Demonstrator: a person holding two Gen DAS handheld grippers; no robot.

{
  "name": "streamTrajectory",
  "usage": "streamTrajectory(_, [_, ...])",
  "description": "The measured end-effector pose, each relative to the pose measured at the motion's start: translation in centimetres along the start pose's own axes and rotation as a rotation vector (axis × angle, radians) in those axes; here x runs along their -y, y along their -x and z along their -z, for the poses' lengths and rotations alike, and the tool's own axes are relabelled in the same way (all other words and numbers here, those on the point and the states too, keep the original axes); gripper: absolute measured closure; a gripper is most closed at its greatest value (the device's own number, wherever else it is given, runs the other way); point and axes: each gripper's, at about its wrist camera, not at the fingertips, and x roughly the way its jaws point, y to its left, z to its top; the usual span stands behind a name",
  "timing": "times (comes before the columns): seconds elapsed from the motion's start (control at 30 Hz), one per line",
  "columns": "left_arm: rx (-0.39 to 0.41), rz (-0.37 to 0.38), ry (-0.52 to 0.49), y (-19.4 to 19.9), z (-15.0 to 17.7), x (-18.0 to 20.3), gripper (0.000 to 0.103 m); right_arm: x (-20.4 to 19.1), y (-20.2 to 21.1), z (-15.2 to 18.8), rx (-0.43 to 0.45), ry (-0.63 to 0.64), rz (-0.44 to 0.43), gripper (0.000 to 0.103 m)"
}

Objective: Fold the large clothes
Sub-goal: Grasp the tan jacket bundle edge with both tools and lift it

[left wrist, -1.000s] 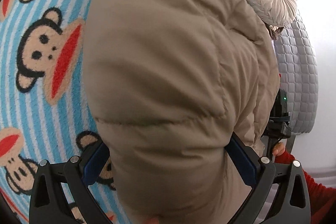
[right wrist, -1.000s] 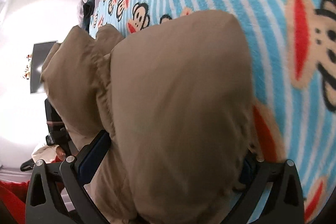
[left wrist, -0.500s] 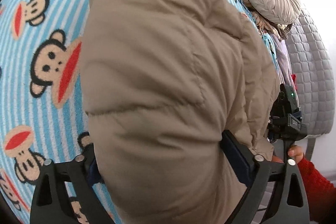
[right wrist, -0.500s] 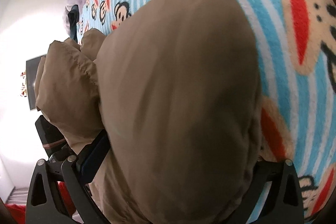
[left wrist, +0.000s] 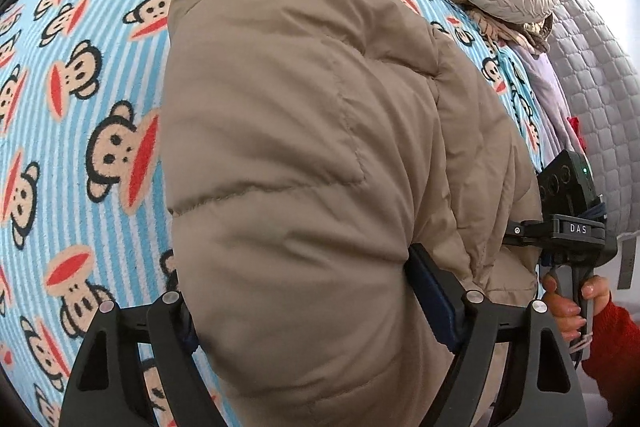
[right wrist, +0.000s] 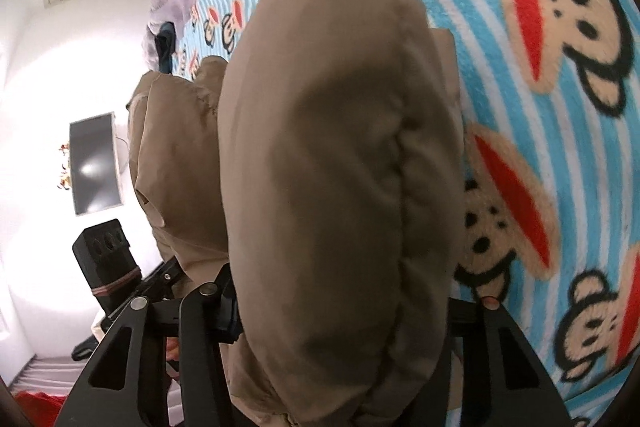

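Above the monkey-print blanket (left wrist: 80,99) you grip the padded jacket's (left wrist: 304,131) edge with both the left gripper (left wrist: 308,311) and right gripper (right wrist: 340,307), mid-fold; next, lay it flat across.

The puffy beige padded jacket (left wrist: 304,163) hides the fingertips of both grippers, so neither pinch shows. Its lower part runs off the near edge. It covers much of the blue striped monkey-print blanket (right wrist: 560,155); the dark wall screen (right wrist: 94,163) is washed out
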Motion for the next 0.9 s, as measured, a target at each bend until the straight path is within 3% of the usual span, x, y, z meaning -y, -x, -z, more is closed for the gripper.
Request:
streamTrajectory(0.23, [0.023, 0.000, 0.012, 1.0, 1.1, -0.7, 0.020, 0.2, 0.0, 0.6, 0.019, -0.003, -0.029, 0.049])
streamTrajectory(0.57, [0.080, 0.097, 0.052, 4.9, 1.9, -3.2, 0.022, -1.0, 0.1, 1.9, 0.013, 0.008, -0.093, 0.049])
streamTrajectory(0.73, [0.118, 0.127, 0.045, 8.0, 1.4, -6.7, 0.022, -4.4, -1.6, 3.1, 0.017, 0.032, -0.094, 0.049])
streamTrajectory(0.9, [0.140, 0.128, 0.060, 10.8, -0.9, -12.6, 0.022, -8.6, -5.3, 2.7, 0.033, 0.066, -0.110, 0.049])
